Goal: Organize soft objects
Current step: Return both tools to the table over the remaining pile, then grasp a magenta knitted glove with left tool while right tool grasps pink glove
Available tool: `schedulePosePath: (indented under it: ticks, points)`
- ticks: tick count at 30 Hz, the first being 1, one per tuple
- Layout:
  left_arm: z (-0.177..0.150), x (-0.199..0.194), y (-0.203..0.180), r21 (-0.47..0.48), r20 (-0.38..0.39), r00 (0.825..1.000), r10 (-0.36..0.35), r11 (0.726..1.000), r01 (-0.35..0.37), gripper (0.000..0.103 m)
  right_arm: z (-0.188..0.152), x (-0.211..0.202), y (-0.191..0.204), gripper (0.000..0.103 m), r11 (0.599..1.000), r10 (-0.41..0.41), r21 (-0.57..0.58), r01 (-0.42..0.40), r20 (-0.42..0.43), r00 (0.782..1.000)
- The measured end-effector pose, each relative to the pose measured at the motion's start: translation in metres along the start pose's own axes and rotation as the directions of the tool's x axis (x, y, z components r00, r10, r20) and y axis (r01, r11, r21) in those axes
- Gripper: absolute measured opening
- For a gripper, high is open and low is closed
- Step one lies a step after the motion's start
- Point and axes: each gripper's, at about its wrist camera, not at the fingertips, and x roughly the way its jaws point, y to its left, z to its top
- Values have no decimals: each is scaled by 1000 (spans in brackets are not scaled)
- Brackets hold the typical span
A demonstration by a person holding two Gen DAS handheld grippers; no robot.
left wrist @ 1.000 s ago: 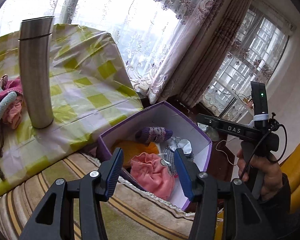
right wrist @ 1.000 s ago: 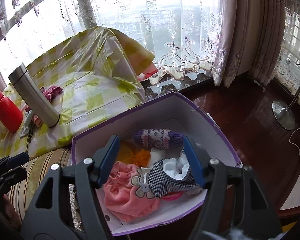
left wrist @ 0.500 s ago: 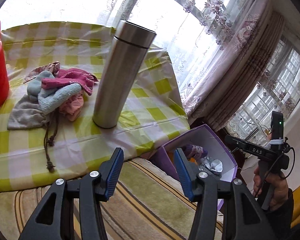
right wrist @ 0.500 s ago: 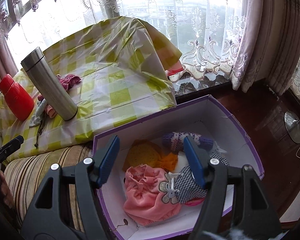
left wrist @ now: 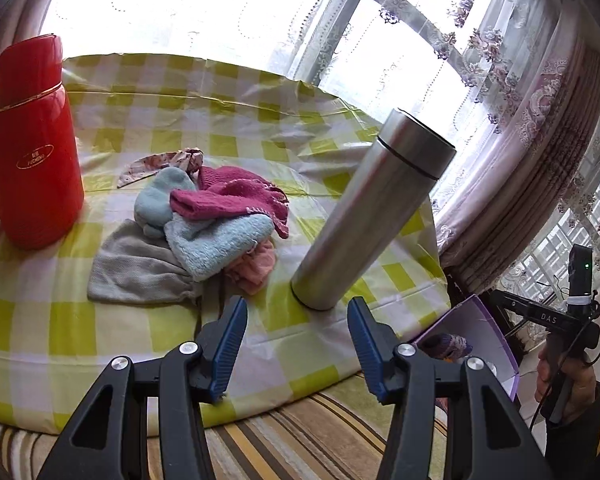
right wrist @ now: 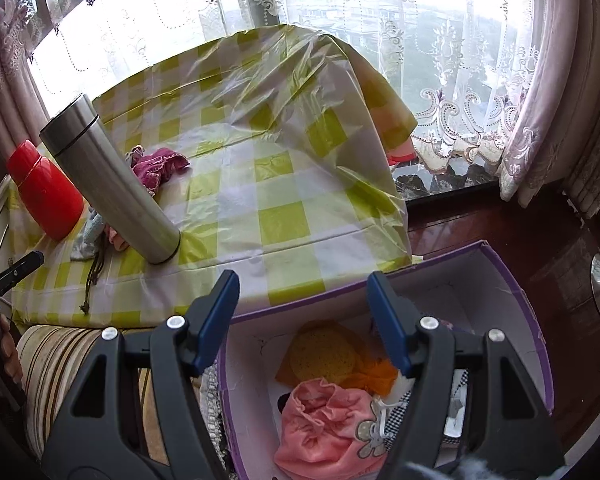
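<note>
The purple box (right wrist: 512,280) sat beside the table (left wrist: 260,120), holding a pink garment (right wrist: 324,428), a yellow cloth (right wrist: 324,354) and a checked piece (right wrist: 398,420). On the checked tablecloth, between a red flask (left wrist: 32,152) and a steel flask (left wrist: 372,212), lay a heap of soft things (left wrist: 204,224): grey, pale blue, magenta knit, crumpled together. The left gripper (left wrist: 296,344) and right gripper (right wrist: 303,322) both stood apart, holding nothing.

You have two flasks on the tabletop (left wrist: 148,320): one red (left wrist: 32,148), one steel (left wrist: 376,208). About five cloths lie in one pile (left wrist: 204,224) there. One box (right wrist: 512,300) holds at least four soft items. Two tongs: left (left wrist: 296,344), right (right wrist: 304,320).
</note>
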Motion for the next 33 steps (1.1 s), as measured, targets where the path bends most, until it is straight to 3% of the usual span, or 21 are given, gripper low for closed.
schedulePosePath:
  ticks: [12, 23, 27, 33]
  points:
    - [52, 40, 34, 23, -1, 997, 78, 997, -78, 53, 52, 50, 17, 70, 996, 68, -52, -70, -37, 997]
    - [76, 96, 62, 15, -67, 989, 134, 991, -133, 53, 99, 99, 38, 71, 983, 131, -122, -138, -63, 989]
    - [77, 115, 81, -86, -127, 988, 88, 991, -99, 53, 119, 122, 51, 73, 971, 175, -150, -185, -78, 981]
    - [83, 136, 92, -132, -159, 984, 87, 985, -108, 53, 147, 159, 73, 75, 943, 241, -206, -260, -113, 964]
